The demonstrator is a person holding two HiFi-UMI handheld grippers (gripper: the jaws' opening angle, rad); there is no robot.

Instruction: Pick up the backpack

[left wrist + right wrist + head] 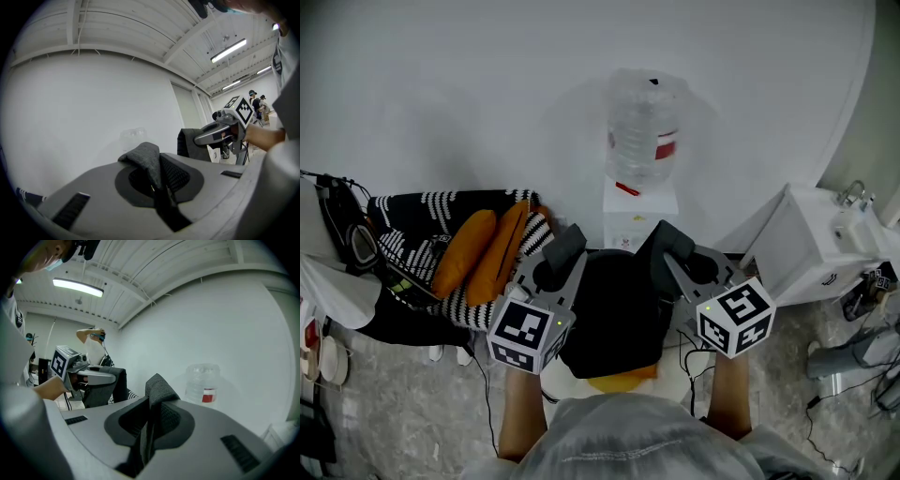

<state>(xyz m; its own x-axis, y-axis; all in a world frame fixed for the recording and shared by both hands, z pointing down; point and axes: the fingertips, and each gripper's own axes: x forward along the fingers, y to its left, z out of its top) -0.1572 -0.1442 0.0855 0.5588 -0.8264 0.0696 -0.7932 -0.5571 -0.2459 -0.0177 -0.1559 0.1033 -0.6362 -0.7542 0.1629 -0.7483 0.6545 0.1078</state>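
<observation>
Backpack: black backpack (614,314) hangs between the two hand-held grippers, close in front of the person's torso, above the floor (403,412). I cannot tell if its bottom clears the floor.
Left hand-held gripper (561,255): jaws pinched together on a grey woven fabric fold (146,158), which looks like strap or top-edge material of the backpack.
Right hand-held gripper (673,246): jaws closed the same way on its own fabric fold (159,386).
Why held so: one grip at each upper side splits the load and keeps the bag level and upright. Both tools point roughly level, so the fabric drapes over the jaws and does not slide out.
Stage, by judgement: the pick-up looks done or nearly so, with the weight on the grippers.
Risk: thin folds and a small bite, so a jerk could pull the fabric free.
Surroundings: water bottle (643,131) on a white box (639,217) at the wall. Striped cloth (412,220) with orange cushions (478,251) on the floor at left, well apart from the bag.
</observation>
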